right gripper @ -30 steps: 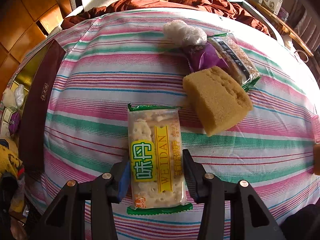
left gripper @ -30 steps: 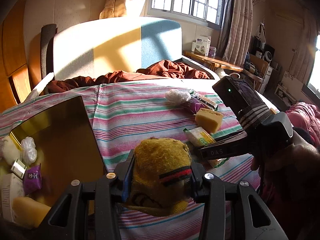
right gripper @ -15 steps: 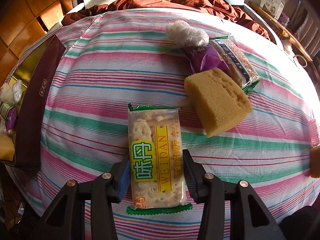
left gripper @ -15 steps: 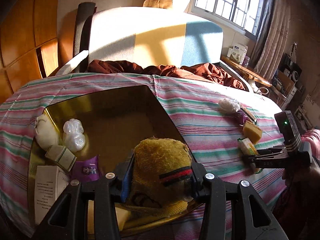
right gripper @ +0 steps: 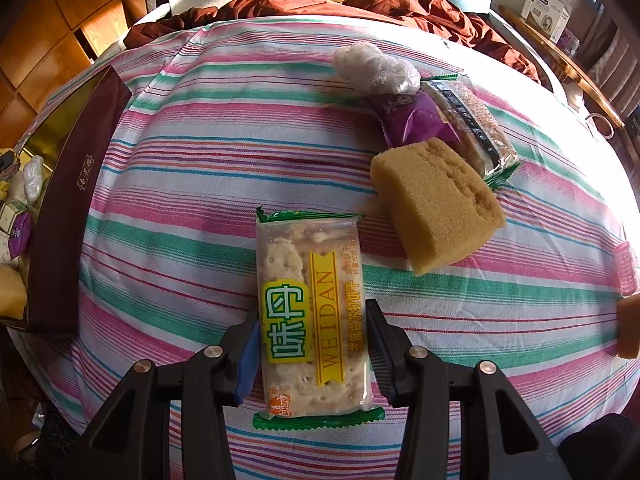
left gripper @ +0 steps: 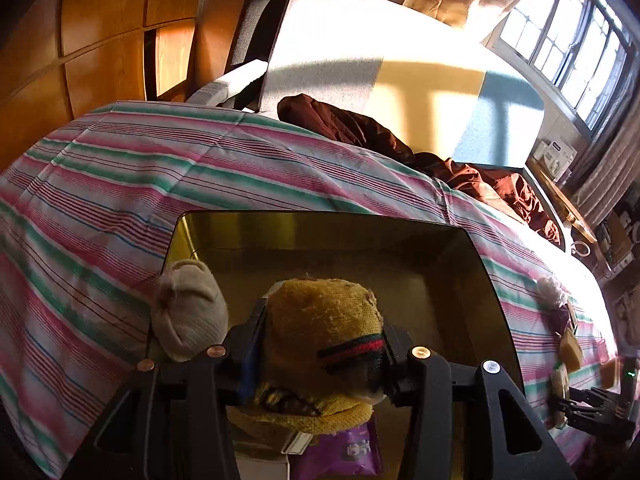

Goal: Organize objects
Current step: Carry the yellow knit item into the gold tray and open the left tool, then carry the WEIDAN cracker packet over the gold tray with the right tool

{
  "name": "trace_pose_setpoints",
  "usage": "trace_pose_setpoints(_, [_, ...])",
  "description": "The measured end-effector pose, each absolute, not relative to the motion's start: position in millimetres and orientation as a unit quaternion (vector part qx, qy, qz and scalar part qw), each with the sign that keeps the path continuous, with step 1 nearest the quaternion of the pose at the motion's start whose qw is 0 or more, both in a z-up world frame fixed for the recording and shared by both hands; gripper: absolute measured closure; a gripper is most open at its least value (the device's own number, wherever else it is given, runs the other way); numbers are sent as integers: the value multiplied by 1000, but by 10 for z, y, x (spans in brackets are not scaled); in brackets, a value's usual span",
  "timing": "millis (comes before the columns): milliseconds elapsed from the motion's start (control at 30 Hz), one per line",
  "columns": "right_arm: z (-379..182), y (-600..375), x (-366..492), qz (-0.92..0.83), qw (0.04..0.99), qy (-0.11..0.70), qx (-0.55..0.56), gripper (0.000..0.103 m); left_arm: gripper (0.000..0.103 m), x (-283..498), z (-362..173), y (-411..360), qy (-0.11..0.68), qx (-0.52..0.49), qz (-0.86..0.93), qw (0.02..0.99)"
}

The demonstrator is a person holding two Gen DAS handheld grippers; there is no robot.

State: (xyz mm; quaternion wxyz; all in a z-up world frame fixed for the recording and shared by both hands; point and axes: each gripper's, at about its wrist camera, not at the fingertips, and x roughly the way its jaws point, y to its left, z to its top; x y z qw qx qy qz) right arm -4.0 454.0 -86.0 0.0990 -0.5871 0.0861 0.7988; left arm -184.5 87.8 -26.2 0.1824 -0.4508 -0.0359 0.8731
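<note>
My left gripper [left gripper: 322,328] holds a yellow knitted sock [left gripper: 320,308] with a red, green and black band. It hangs over the near end of the gold-lined box [left gripper: 440,280]. Its jaws are opening, with the pads still against the sock. A grey rolled sock [left gripper: 188,312] lies in the box's left corner, and a purple packet [left gripper: 352,452] shows below the yellow sock. My right gripper [right gripper: 312,332] is shut on a green-edged cracker packet [right gripper: 312,312] over the striped bedsheet [right gripper: 200,160].
Beyond the cracker packet lie a yellow sponge [right gripper: 436,204], a purple packet [right gripper: 412,116], a clear plastic wad [right gripper: 376,66] and a wrapped bar [right gripper: 472,128]. The box's maroon side [right gripper: 68,208] stands at the left. A brown blanket [left gripper: 480,176] is bunched by the headboard.
My left gripper has swung left with the yellow sock, from over the sheet to over the box. The right gripper and its cracker packet have stayed put.
</note>
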Motion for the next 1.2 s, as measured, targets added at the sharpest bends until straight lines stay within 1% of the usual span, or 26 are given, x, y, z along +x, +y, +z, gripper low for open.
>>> trace_pose_setpoints(67, [-859, 4533, -53, 799, 99, 85, -587, 55, 50, -1943, -296, 814, -32, -453, 875, 169])
trace_pose_setpoints(133, [-859, 4524, -66, 799, 99, 85, -587, 54, 32, -2002, -306, 758, -44, -457, 870, 180])
trace_pose_setpoints(200, [-860, 4535, -76, 799, 99, 85, -587, 54, 29, -1998, -281, 728, -56, -459, 867, 189])
trace_pose_setpoints(300, [-863, 4544, -80, 799, 100, 84, -587, 54, 29, -1877, -222, 715, -50, -443, 877, 177])
trace_pose_setpoints(500, [-867, 4522, -118, 799, 102, 79, -587, 54, 28, -1370, -154, 729, 13, -399, 905, 147])
trace_pose_setpoints(567, [-867, 4517, -135, 799, 102, 78, -587, 54, 25, -1177, -119, 735, 29, -376, 915, 141])
trace_pose_setpoints(600, [-868, 4515, -144, 799, 102, 77, -587, 54, 21, -1085, -106, 739, 33, -366, 920, 139])
trace_pose_setpoints(700, [-867, 4509, -169, 800, 102, 75, -587, 54, 20, -837, -77, 788, 45, -343, 928, 138])
trace_pose_setpoints(833, [-867, 4494, -205, 800, 104, 70, -587, 55, 12, -559, -36, 865, 46, -318, 937, 139])
trace_pose_setpoints(1033, [-864, 4468, -253, 802, 108, 62, -585, 56, 7, -309, -2, 916, 51, -307, 939, 150])
trace_pose_setpoints(1100, [-862, 4454, -263, 802, 109, 60, -584, 56, 6, -268, -16, 919, 60, -307, 938, 150])
trace_pose_setpoints(1200, [-858, 4431, -276, 803, 108, 59, -583, 56, 6, -243, -43, 873, 53, -314, 936, 149])
